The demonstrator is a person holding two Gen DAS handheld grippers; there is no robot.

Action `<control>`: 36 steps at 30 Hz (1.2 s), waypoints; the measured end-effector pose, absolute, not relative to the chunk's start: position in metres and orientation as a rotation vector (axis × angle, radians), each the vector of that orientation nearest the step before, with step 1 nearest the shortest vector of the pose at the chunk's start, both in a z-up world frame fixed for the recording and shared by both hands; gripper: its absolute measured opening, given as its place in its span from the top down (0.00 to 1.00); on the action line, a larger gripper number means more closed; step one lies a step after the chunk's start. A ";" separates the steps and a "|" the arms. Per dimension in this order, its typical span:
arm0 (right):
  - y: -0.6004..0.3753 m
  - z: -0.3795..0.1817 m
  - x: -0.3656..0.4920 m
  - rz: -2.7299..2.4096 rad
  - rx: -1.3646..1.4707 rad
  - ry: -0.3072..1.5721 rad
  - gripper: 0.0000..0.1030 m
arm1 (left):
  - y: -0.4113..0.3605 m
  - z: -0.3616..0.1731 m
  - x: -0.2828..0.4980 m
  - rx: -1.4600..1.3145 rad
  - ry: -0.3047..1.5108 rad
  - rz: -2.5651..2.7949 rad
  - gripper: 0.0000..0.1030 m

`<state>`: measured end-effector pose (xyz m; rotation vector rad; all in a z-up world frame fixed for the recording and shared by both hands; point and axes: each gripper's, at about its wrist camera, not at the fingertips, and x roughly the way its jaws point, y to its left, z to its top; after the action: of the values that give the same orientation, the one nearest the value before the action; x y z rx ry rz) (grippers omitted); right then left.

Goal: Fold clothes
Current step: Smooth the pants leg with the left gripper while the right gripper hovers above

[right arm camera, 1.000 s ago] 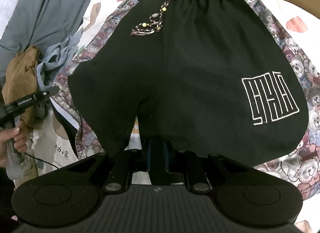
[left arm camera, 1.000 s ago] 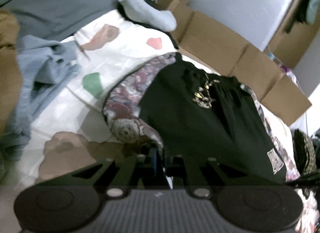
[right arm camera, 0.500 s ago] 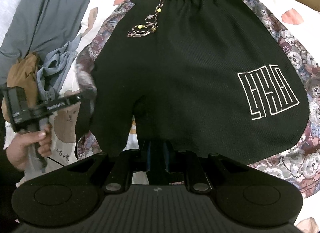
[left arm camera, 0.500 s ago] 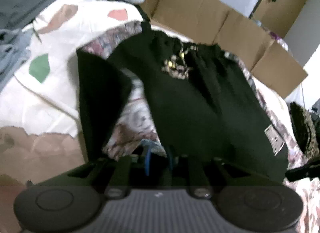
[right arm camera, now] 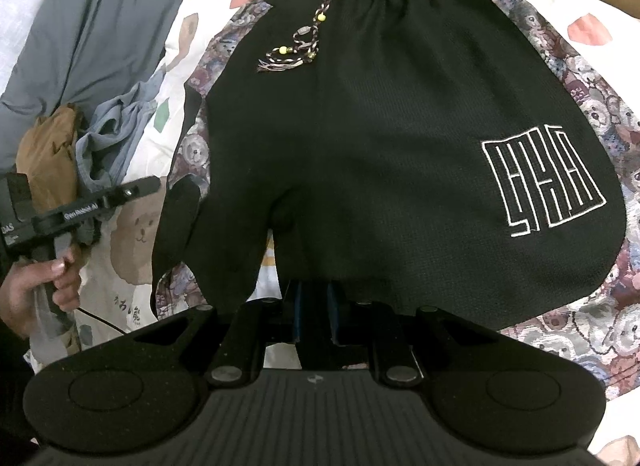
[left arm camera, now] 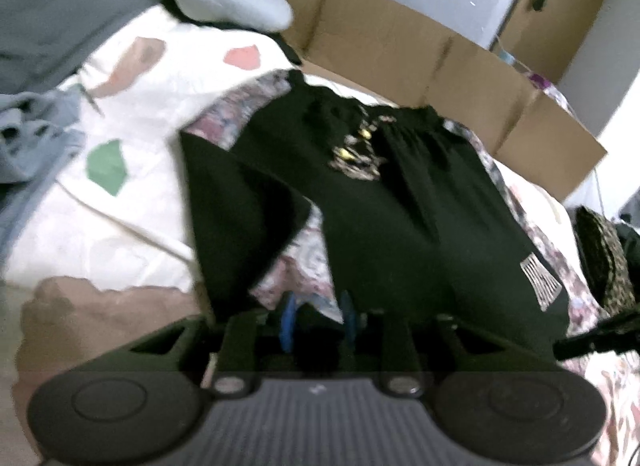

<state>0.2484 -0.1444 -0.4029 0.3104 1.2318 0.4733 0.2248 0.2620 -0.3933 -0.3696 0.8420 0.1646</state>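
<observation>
Black shorts (right arm camera: 380, 145) with bear-print side panels, a beaded drawstring and a white logo lie flat on the bear-print sheet (right arm camera: 132, 234). Their left edge is turned over inward as a black flap (right arm camera: 176, 225), also seen in the left wrist view as a flap (left arm camera: 240, 217). My left gripper (left arm camera: 318, 320) hovers at that flap's lower end. Its jaws are opening, and the blue pads stand apart without pressing on cloth. From the right wrist view the left gripper (right arm camera: 148, 187) sits just left of the flap. My right gripper (right arm camera: 314, 310) is shut on the shorts' bottom hem.
A grey blanket (right arm camera: 100, 25), a crumpled blue garment (right arm camera: 112, 133) and a brown garment (right arm camera: 48, 153) lie to the left of the shorts. Cardboard boxes (left arm camera: 420, 57) line the far edge of the bed. A hand (right arm camera: 36, 286) grips the left tool's handle.
My left gripper pulled the shorts' left side panel up and over toward the middle, showing its black underside, then its pads parted. The right gripper stayed put on the hem.
</observation>
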 end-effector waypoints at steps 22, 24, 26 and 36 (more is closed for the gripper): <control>-0.137 -0.407 0.246 0.496 0.309 1.246 0.87 | 0.272 -0.412 0.224 -0.302 0.869 0.189 0.90; -0.135 -0.407 0.245 0.504 0.309 1.248 0.87 | 0.274 -0.403 0.216 -0.295 0.862 0.192 0.91; -0.132 -0.408 0.244 0.514 0.306 1.253 0.87 | 0.279 -0.393 0.208 -0.290 0.854 0.201 0.91; -0.111 -0.410 0.239 0.569 0.283 1.285 0.87 | 0.323 -0.361 0.165 -0.310 0.872 0.266 0.92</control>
<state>0.2386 -0.1108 -0.4103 0.2828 1.2847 0.5694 0.1645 0.3232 -0.3610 -0.3100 0.8723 0.2665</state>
